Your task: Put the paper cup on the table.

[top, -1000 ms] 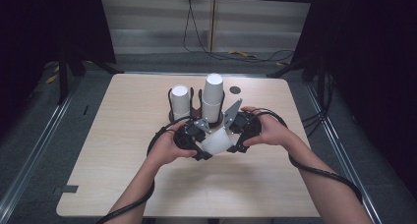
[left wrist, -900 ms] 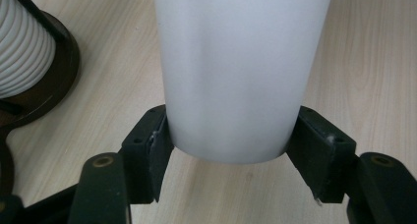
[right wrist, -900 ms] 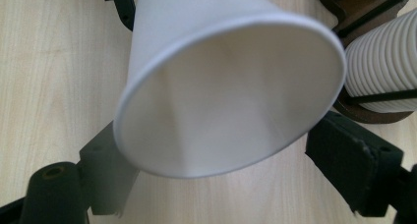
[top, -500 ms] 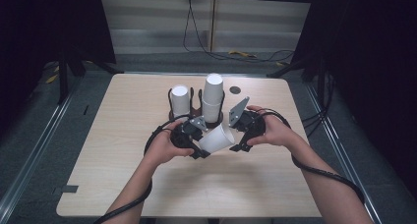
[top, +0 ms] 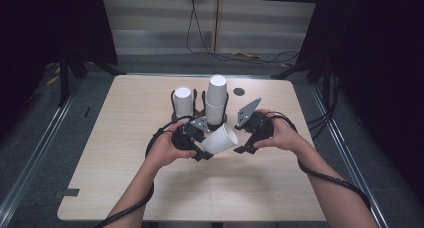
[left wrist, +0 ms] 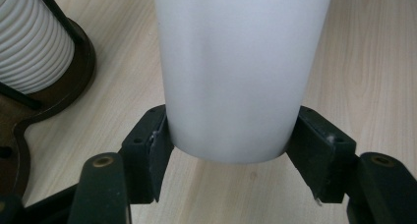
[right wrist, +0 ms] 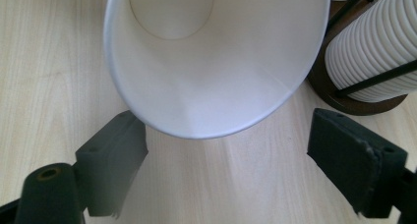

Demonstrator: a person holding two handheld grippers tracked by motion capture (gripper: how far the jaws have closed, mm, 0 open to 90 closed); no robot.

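At table centre, the left gripper [top: 200,150] is clamped on the base end of a white paper cup [top: 220,139]; in the left gripper view both pads press the cup's [left wrist: 236,71] sides just above its bottom edge. The cup lies tilted on its side above the wooden table [top: 125,178], its open mouth facing roughly three o'clock in the high view, toward the right gripper [top: 245,135]. The right gripper's jaws have just been opening and now stand wide apart; in the right gripper view its pads sit either side of and below the cup's [right wrist: 211,86] rim, clear of it, with the cup's inside and round bottom showing. The right gripper [right wrist: 226,165] holds nothing. At twelve o'clock from the held cup stands a dark cup holder [top: 200,100] carrying two stacks of white cups: a tall stack [top: 216,100] just behind the grippers and a shorter stack [top: 183,101] to its nine o'clock. A small dark disc [top: 239,92] lies on the table at two o'clock from the tall stack.
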